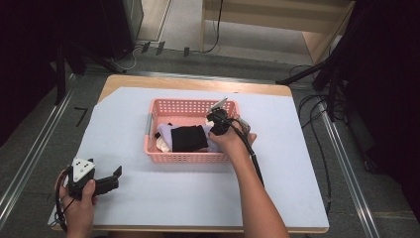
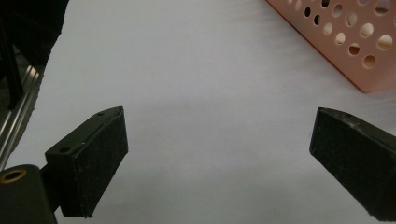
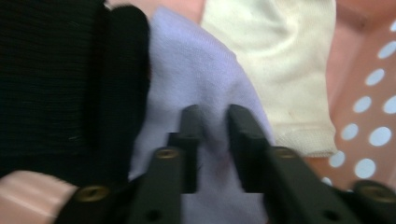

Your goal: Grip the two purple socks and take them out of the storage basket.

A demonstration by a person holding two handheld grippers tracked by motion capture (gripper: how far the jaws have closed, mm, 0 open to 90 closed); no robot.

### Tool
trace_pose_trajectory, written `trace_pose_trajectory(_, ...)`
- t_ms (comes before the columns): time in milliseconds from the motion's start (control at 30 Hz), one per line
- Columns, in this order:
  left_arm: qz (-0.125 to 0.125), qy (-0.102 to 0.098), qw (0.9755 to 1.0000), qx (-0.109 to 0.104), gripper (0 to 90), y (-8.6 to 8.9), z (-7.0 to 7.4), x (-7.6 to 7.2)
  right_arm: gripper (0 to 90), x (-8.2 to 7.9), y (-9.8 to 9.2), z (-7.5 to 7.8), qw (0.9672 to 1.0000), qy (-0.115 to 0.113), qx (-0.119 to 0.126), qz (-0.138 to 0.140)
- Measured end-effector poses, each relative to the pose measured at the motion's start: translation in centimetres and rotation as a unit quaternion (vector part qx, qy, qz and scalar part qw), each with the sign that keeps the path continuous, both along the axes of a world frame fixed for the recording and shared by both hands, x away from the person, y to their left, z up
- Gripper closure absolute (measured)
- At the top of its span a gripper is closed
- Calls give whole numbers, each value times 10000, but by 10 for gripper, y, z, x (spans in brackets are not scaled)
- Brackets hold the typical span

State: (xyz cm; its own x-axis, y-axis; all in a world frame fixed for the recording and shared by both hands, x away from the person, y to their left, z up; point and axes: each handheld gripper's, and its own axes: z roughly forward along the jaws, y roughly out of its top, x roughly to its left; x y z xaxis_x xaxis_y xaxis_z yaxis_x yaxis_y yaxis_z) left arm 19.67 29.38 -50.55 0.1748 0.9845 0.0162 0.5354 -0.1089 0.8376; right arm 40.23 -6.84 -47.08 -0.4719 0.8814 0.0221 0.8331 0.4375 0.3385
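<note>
Bare white sheet [image 1: 198, 193] beside basket [image 1: 188, 157]

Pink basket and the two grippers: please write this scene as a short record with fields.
surface: white sheet over the table
container: pink basket, perforated walls
contents: black cloth, lilac cloth, cream cloth
right gripper: inside the basket, jaws nearly closed, pinching a fold of the lilac cloth
left gripper: near the sheet's front left corner, jaws wide apart, holding nothing
</note>
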Motion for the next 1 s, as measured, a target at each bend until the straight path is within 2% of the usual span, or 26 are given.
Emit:
trace_pose_trajectory(67, -3, 7, 10000, -3, 51, 0, 0, 0, 878, -2, -3, 2, 9997, -54, 239, -68)
trace_pose_trajectory(200, -3, 2, 10000, 0, 51, 0, 0, 0, 891, -9, -12, 8, 9974, -372, 611, -60)
trace_pose_trajectory(267, 3, 3, 10000, 2, 51, 0, 0, 0, 892, -12, -17, 15, 9941, -593, 895, -139)
trace_pose_trajectory(333, 8, 19, 10000, 11, 51, 0, 0, 0, 891, -15, -22, 23, 9901, -870, 1076, -215)
trace_pose_trajectory(467, 0, 35, 10000, 58, 51, 0, 0, 0, 892, -24, -34, 46, 9727, -1537, 1711, -318)
trace_pose_trajectory(633, -3, 24, 10000, 64, 51, -1, 0, 0, 891, -34, -45, 64, 9498, -2212, 2186, -329)
trace_pose_trajectory(667, -11, 25, 10000, 72, 51, 0, 0, 0, 891, -36, -47, 68, 9425, -2389, 2314, -338)
trace_pose_trajectory(767, -9, 22, 10000, 78, 51, 0, 0, 0, 891, -40, -50, 76, 9258, -2814, 2493, -381)
trace_pose_trajectory(900, -5, 11, 10000, 75, 51, 0, 0, 0, 890, -46, -50, 80, 9064, -3369, 2532, -289)
trace_pose_trajectory(967, 12, 15, 10000, 42, 51, -1, 0, 0, 890, -49, -50, 80, 8944, -3626, 2607, -234)
trace_pose_trajectory(1000, 14, 11, 10000, 40, 51, 0, 0, 0, 890, -50, -51, 80, 8863, -3781, 2666, -221)
